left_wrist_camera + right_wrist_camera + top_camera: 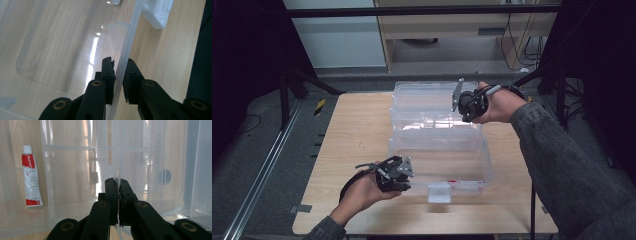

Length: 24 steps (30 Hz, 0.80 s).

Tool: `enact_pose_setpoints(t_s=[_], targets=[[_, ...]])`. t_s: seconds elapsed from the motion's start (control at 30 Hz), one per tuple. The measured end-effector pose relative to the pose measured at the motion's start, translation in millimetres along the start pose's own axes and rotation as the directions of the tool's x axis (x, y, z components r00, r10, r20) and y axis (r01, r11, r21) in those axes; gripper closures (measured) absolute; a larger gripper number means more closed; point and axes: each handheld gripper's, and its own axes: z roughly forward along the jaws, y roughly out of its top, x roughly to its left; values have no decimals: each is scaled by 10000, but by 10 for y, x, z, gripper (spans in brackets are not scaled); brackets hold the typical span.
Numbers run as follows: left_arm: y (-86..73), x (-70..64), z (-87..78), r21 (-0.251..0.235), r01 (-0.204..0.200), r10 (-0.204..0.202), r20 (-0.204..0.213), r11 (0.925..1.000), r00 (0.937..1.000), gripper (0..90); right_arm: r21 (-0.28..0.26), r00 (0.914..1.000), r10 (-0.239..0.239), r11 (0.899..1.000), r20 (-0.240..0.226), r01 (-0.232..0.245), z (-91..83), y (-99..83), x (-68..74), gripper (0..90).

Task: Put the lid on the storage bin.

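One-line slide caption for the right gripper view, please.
Right hand-held gripper pinches a clear plastic box wall; a red-and-white tube lies inside.

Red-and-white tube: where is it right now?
The red-and-white tube lies inside the clear plastic box at the left of the right gripper view; in the high view it shows faintly by the box's near wall, beside the white latch.

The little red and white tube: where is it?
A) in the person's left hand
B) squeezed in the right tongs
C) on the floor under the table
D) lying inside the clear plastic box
D: in the right gripper view the red and white tube lies flat inside the clear plastic box, off to the side of the right tongs, which pinch a thin clear wall instead.
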Motion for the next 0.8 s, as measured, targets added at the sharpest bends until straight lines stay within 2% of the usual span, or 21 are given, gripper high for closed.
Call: enact_pose_setpoints(t_s=[0.2,0.37,0.47,0.6,0.8], targets=[[7,3,10,-38,112,-112,-171,9999,9998,793,97,9999,38,9999,154,-39,3,6,7,872],[36,32,24,-31,193,-194,-400,9998,9990,788,122,9992,245,9996,313,-249,41,-6,-61,864],[29,51,32,-53,294,-296,-396,9996,9988,784,98,9994,224,9997,274,-227,44,-6,-76,867],[26,59,41,-65,364,-367,-387,9993,9986,782,-232,9997,224,9995,109,-221,17,-28,-67,878],[13,58,44,-164,452,-459,-413,9988,9981,780,-258,9997,244,9994,-3,-244,-25,-16,-23,886]])
